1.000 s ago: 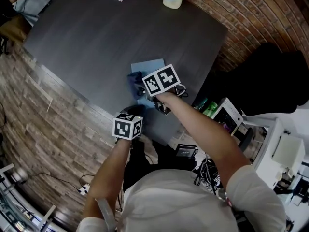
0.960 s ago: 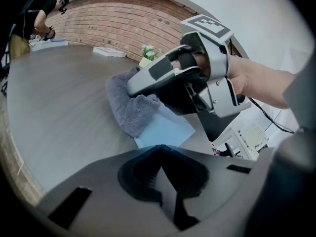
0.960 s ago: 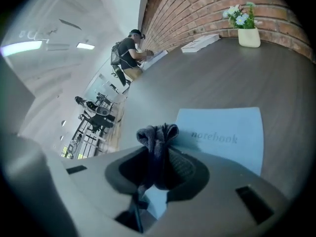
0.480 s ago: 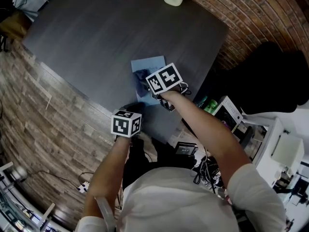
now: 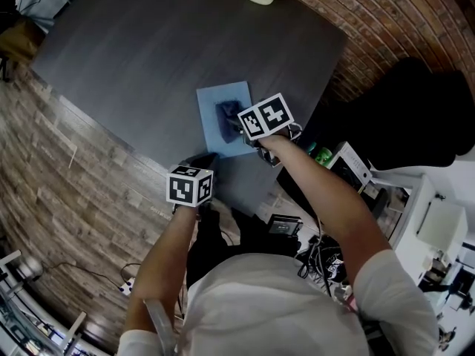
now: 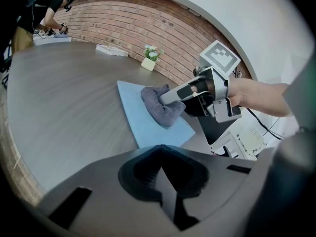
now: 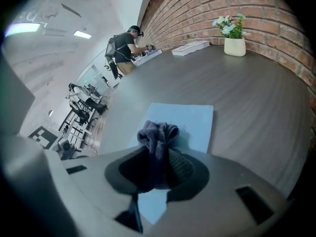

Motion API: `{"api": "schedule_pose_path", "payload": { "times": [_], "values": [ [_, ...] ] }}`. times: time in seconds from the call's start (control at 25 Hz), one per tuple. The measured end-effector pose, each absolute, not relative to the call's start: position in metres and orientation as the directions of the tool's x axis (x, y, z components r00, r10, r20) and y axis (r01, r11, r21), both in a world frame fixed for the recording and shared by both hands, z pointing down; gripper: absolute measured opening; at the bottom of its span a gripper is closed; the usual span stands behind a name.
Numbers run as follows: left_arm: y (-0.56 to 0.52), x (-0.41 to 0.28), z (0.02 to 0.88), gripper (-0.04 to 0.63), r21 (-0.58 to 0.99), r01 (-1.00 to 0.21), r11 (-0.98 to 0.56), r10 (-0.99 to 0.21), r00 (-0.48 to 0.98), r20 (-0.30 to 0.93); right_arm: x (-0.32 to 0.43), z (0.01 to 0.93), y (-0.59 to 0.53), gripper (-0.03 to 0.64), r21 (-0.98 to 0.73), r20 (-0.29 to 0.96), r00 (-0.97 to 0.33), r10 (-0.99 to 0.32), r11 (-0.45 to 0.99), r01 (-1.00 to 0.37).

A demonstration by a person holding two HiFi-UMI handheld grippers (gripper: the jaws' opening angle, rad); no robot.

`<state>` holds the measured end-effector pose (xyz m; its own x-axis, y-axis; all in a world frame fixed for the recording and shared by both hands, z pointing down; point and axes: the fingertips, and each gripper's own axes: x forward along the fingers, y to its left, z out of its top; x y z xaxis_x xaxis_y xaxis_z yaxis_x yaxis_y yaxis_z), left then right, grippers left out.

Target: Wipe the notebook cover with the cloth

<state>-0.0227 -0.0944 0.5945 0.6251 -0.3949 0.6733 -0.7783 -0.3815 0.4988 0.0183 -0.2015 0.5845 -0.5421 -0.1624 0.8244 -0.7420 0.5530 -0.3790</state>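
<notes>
Right claw (image 7: 155, 177): It is clamped tight on the cloth. A bunch of the cloth is squeezed between its two jaws. It is held out over the notebook.
Cloth (image 7: 157, 132): It is dark grey-blue and all bunched up. It is gripped in the right claw, and some of it is pushed out past the tips. Its bottom part is pressed down on the notebook cover, as is seen from the left claw's view.
Notebook (image 5: 211, 113): It is light blue, flat and closed. It is laid on the counter right under the right claw and just ahead of the left claw.
Left claw (image 6: 162, 174): Its jaws are pushed together and nothing is held in them. It is kept low by the near edge of the counter, to the left of the right claw. Whether the notebook is touched by it cannot be told.
Counter (image 5: 141, 58): It is dark grey and wide. It is spread out far ahead of both claws.
Flower pot (image 7: 234, 46): It is small and white, with little flowers in it. It is set well ahead of the right claw, close to the brick wall (image 7: 207, 9).
Papers (image 7: 190, 47): A flat stack is laid just left of the flower pot, far from both claws.
Person (image 7: 126, 46): Someone in dark clothes is seen far ahead and to the left of the right claw, bent over the far end of the counter.
</notes>
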Motion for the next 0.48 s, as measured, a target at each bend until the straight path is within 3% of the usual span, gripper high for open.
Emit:
{"api": "schedule_pose_path", "payload": {
  "times": [0.48],
  "values": [
    [-0.094,-0.024,0.594,0.008,0.502,-0.776,-0.381,-0.393,0.627,0.672,0.066,0.583,-0.202,0.104,-0.314,0.855,-0.476,-0.206,0.526,-0.79]
  ]
}}
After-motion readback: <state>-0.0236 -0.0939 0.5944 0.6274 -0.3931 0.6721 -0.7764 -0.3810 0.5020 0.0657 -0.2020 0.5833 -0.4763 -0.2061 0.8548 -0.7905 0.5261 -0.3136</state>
